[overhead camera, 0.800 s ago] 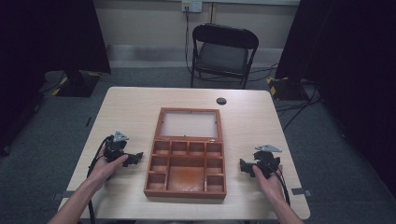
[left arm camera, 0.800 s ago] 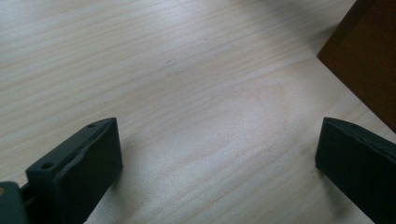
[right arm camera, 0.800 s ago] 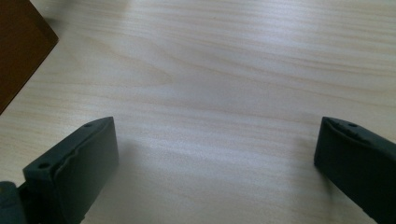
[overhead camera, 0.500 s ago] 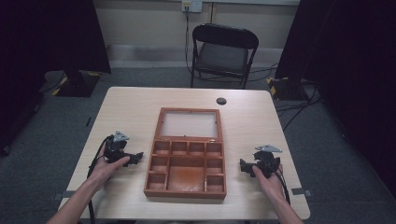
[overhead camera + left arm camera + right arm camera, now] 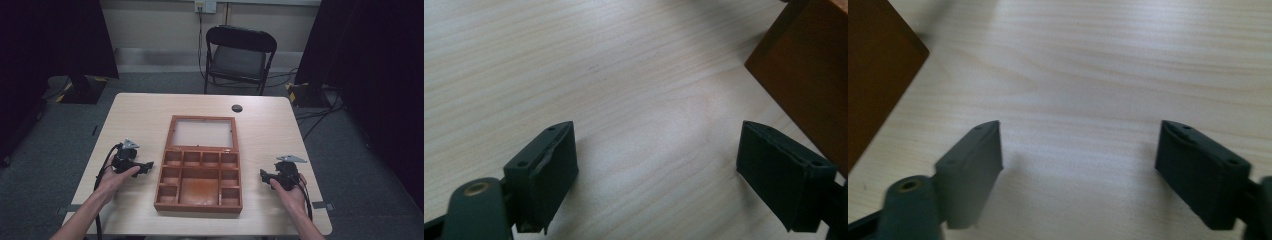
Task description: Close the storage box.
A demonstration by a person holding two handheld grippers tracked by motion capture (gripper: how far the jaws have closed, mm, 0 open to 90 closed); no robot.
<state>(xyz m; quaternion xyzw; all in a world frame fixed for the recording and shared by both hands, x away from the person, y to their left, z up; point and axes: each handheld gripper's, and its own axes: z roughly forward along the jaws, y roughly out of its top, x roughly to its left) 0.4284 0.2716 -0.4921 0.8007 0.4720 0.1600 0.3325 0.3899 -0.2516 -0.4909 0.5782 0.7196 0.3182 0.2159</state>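
Observation:
A brown wooden compartment box [image 5: 200,182] lies open in the middle of the table, its glass-paned lid [image 5: 202,133] folded back flat behind it. The compartments look empty. My left gripper [image 5: 146,166] rests on the table just left of the box, jaws open and pointing toward the box's left wall [image 5: 809,70]. My right gripper [image 5: 263,176] sits on the table to the right of the box, jaws open, with the box's side [image 5: 873,75] at the left of its view. Bare tabletop lies between the jaws of my left gripper [image 5: 656,170] and my right gripper [image 5: 1078,170].
A small dark round disc [image 5: 237,108] lies near the table's far edge. A black folding chair [image 5: 239,55] stands behind the table. Light wood table surface [image 5: 140,120] spreads around the box. Cables trail from both grippers off the front edge.

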